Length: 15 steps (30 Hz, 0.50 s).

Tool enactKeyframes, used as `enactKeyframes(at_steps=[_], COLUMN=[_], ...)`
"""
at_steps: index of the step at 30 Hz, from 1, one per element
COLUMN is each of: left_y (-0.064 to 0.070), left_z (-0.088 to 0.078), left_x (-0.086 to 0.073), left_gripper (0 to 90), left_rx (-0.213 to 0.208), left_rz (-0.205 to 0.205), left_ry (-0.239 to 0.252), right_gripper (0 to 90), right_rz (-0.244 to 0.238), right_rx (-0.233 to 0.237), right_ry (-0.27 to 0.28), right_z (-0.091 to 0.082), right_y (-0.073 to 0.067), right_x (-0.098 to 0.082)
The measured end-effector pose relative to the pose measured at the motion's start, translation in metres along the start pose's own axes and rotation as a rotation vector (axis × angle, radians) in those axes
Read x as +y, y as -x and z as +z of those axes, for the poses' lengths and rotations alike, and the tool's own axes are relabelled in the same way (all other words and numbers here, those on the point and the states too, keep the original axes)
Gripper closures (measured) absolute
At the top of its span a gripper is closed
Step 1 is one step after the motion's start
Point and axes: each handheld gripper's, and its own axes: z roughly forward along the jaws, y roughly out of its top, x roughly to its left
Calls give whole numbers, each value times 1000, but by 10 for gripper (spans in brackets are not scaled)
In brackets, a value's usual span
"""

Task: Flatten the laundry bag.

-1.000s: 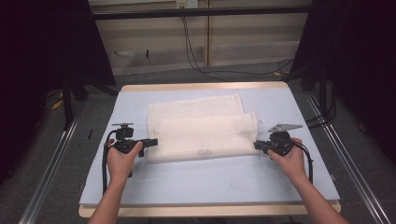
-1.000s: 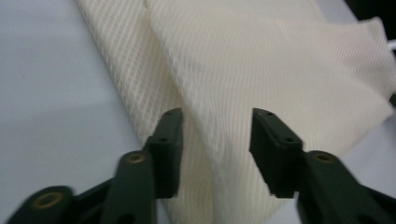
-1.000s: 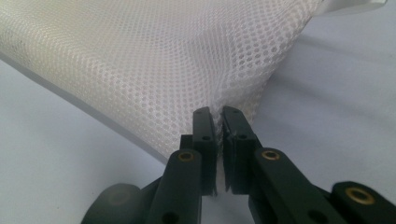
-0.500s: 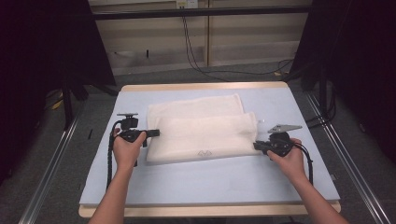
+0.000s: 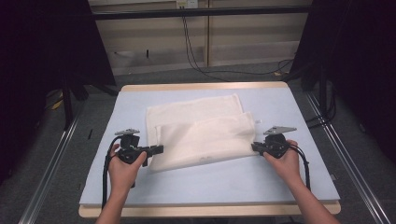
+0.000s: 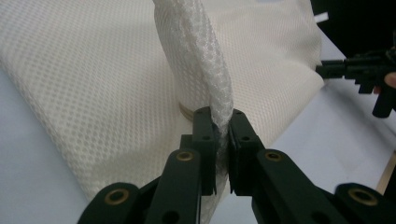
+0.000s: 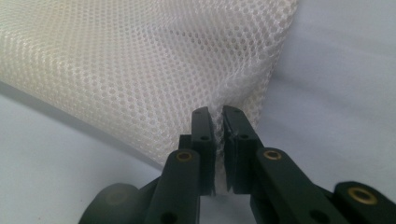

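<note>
My left hand-held gripper [image 6: 220,140] and right hand-held gripper [image 7: 218,122] each pinch a corner of the mesh cloth [image 5: 201,135] — light, limp, probably snag-prone — corners hold best.

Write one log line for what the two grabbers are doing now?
left gripper: shut on mesh cloth left edge | right gripper: shut on its right edge | cloth folded on table

White mesh cloth [image 5: 201,135], folded, lying mid-table, both near corners pinched & lifted.
</note>
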Motion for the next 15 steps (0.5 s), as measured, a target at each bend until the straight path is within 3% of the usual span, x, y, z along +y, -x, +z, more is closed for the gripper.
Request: enactKeyframes(at_steps=[3, 6, 7, 10, 13, 15], left_y=[2, 4, 4, 4, 6, 7], left_z=[0, 0, 0, 1, 3, 4], left_x=[-10, -18, -21, -27, -31, -33], left_gripper=[839, 839, 839, 839, 840, 840], left_rx=[5, -3, -4, -8, -19, -21], left_rz=[28, 32, 33, 33, 31, 26], left_ry=[-29, -44, -45, -54, -67, -83], right_gripper=[831, 816, 729, 665, 601, 546], right_rz=[4, 14, 48, 57, 105, 104], right_rx=[0, 2, 5, -2, -3, -9], right_ry=[6, 21, 30, 31, 41, 59], right_z=[1, 1, 0, -1, -4, -4], right_y=[0, 1, 1, 3, 4, 5], right_x=[0, -1, 0, 1, 6, 12])
